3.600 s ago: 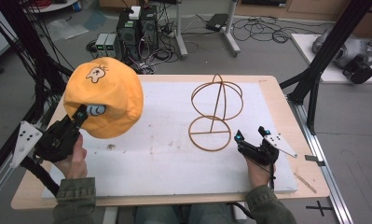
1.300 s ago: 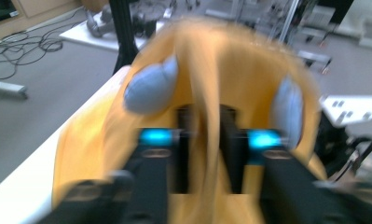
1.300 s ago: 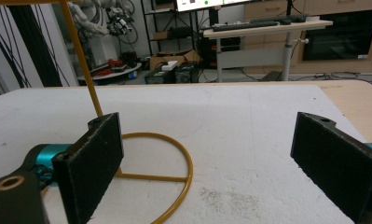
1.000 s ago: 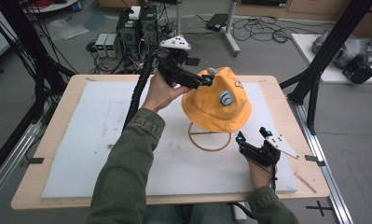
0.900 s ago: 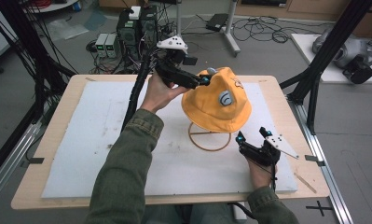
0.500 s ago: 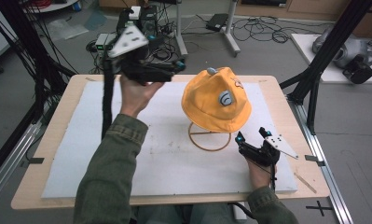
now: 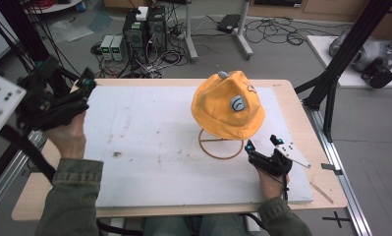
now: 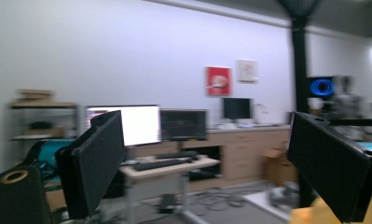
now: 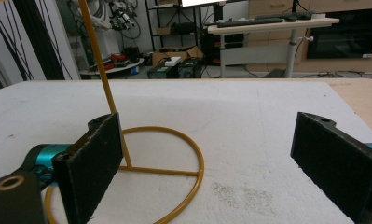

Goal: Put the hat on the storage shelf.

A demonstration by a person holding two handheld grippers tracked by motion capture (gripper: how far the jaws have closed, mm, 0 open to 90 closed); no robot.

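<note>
Two grippers, both w/ jaws spread, nothing held. Left gripper (image 7: 61, 105) is up off the table's (image 7: 149, 147) left edge. Right gripper (image 7: 265, 155) rests low, near the stand's (image 7: 222, 145) ring. Yellow hat (image 7: 228, 105) sits atop the stand, right of centre.

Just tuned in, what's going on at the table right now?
The yellow hat sits on the wire stand on the white board. The left gripper is raised over the table's left edge, jaws open and empty. The right gripper rests on the board beside the stand's base ring, jaws open too. Nothing is being held.
</note>
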